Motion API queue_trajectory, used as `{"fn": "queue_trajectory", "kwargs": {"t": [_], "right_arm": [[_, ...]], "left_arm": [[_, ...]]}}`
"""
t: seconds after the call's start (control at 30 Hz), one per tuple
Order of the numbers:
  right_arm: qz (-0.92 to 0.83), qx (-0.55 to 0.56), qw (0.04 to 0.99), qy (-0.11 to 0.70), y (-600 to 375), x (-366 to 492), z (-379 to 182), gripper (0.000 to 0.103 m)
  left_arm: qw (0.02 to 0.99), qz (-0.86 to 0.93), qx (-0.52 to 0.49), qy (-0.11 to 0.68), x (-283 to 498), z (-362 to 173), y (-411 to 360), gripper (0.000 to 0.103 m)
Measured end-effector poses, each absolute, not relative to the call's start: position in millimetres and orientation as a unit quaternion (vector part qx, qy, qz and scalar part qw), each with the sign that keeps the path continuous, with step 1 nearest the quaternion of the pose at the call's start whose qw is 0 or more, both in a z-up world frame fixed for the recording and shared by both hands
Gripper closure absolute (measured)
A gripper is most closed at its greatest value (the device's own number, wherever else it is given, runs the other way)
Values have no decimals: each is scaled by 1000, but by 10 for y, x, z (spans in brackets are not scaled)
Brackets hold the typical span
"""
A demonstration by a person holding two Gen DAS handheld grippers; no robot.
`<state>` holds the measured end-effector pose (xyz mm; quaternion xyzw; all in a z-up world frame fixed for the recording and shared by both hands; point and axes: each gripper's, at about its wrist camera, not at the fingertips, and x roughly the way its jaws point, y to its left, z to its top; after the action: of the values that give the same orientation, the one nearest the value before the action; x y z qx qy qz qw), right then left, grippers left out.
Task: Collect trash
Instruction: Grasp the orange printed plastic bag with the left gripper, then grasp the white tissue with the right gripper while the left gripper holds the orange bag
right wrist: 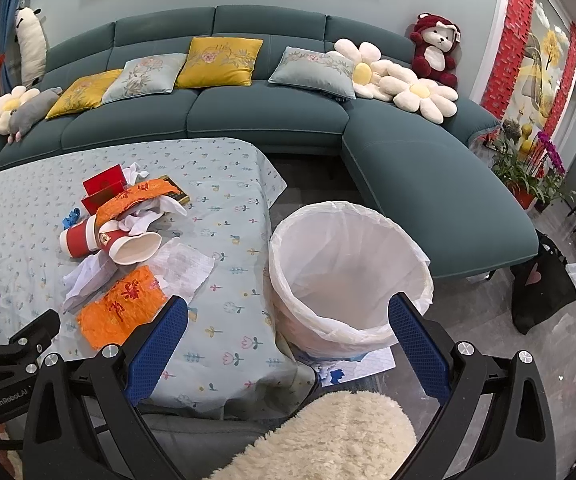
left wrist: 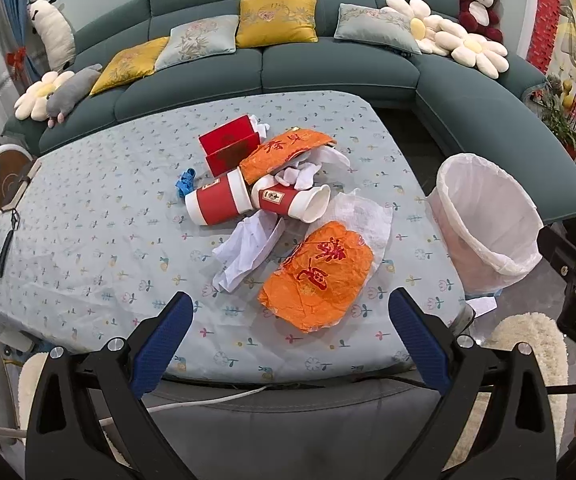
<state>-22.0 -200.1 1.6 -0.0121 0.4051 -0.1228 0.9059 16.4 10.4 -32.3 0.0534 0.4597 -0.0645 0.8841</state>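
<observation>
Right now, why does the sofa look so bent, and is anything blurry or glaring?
Left wrist view: fisheye lens bows the teal fabric sofa, dark vignette at corners; the orange crinkled wrapper stays sharp. Right wrist view: same bowing; the white-lined round bin is evenly lit, without glare.

Teal sofa (left wrist: 327,68) with cushions, red plush bear (left wrist: 477,4), potted orchids (right wrist: 535,168) beside it.
</observation>
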Motion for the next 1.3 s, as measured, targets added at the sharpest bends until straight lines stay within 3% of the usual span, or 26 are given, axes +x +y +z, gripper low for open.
{"fn": "queue_trajectory", "kwargs": {"t": [0.73,0.8,1.07,1.3], "right_arm": [[-100,-8,892,441,-1822,147,-384,7],[-100,-10,890,445,-1817,184,-412,7],[-99,-15,883,459,-1761,320,-544,7],[-92,-20,879,468,-1664,326,-581,7]], "left_arm": [[809,-60,-62,582,712,-1361,362,11],[803,-63,-70,588,755,-1418,360,17],[780,-98,-79,613,798,-1548,368,90],[809,-112,-53,574,702,-1232,399,95]]}}
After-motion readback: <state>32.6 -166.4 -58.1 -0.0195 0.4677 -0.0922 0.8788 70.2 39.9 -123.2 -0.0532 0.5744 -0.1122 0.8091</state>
